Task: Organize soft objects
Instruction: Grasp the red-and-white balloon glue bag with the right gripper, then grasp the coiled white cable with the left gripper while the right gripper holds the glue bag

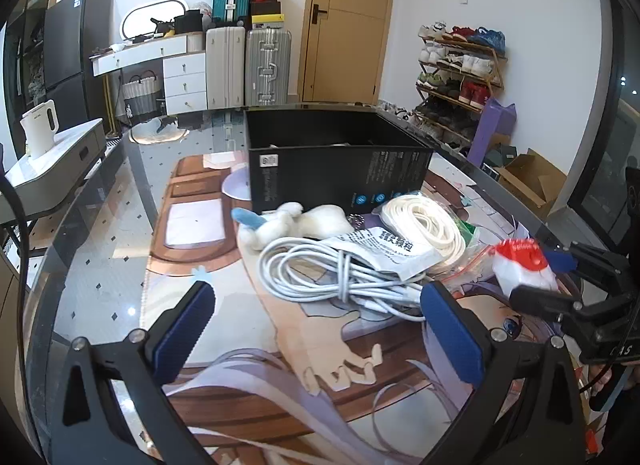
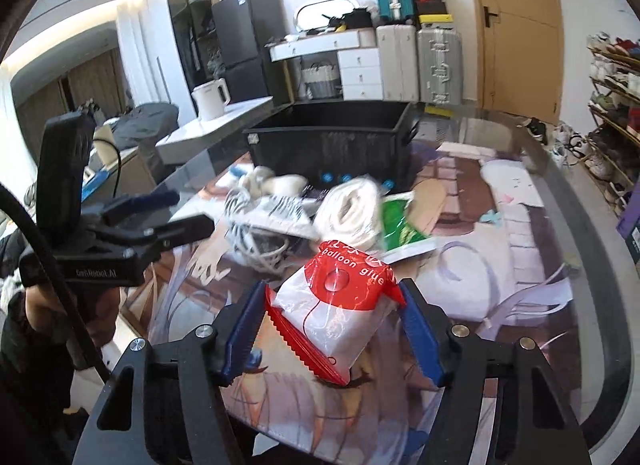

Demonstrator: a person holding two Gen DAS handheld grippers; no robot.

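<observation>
A red and white balloon glue packet (image 2: 340,305) sits between the blue pads of my right gripper (image 2: 334,329), which is shut on it and holds it above the mat; it also shows in the left wrist view (image 1: 522,265). My left gripper (image 1: 316,321) is open and empty, just in front of a coil of white cable (image 1: 340,273). Behind the cable lie a white plush toy (image 1: 296,221), a printed white packet (image 1: 388,249), a bundle of white cord in a bag (image 1: 424,229) and a green packet (image 2: 400,225). A black open box (image 1: 340,161) stands behind them.
A printed anime mat (image 1: 280,345) covers the glass table (image 1: 80,265). A side table with a white kettle (image 1: 40,133) stands to the left. Suitcases (image 1: 248,65), a door and a shoe rack (image 1: 460,77) are at the back.
</observation>
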